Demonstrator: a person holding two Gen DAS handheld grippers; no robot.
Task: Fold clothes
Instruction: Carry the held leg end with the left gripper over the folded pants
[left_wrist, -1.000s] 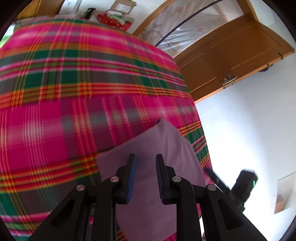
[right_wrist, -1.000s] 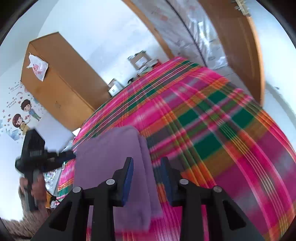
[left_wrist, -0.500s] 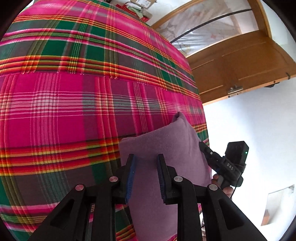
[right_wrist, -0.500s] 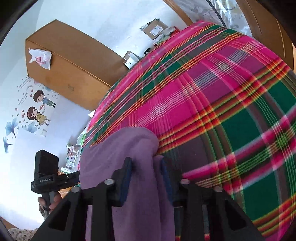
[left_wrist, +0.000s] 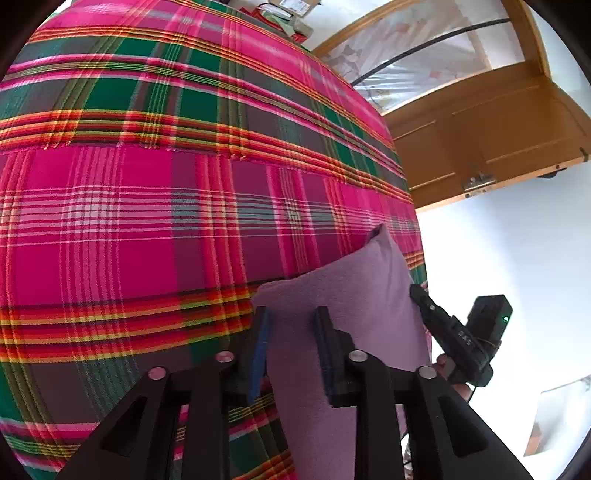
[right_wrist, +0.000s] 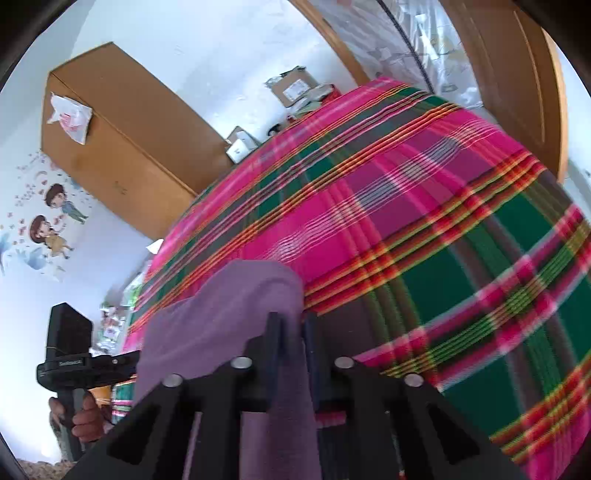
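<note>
A folded purple cloth (left_wrist: 354, 280) lies near the edge of a bed covered by a pink, green and red plaid spread (left_wrist: 147, 221). My left gripper (left_wrist: 291, 314) hangs low over the cloth's near left corner. Its jaws are opening, the cloth shows between them, and the pads do not press on it. In the right wrist view my right gripper (right_wrist: 291, 319) is shut on a raised fold of the purple cloth (right_wrist: 229, 306), which drapes down between its fingers. Each gripper shows in the other's view: the right gripper (left_wrist: 454, 339) and the left gripper (right_wrist: 70, 354).
The plaid spread (right_wrist: 443, 221) stretches far ahead of both grippers. A wooden door (left_wrist: 498, 140) stands beyond the bed's right edge. A brown wardrobe (right_wrist: 122, 147) and cardboard boxes (right_wrist: 295, 85) stand past the far end. A hand (right_wrist: 86, 417) holds the left gripper's handle.
The left gripper sank closer to the cloth and its jaws widened. The right gripper slid onto the cloth's edge and its jaws narrowed onto the fold.
</note>
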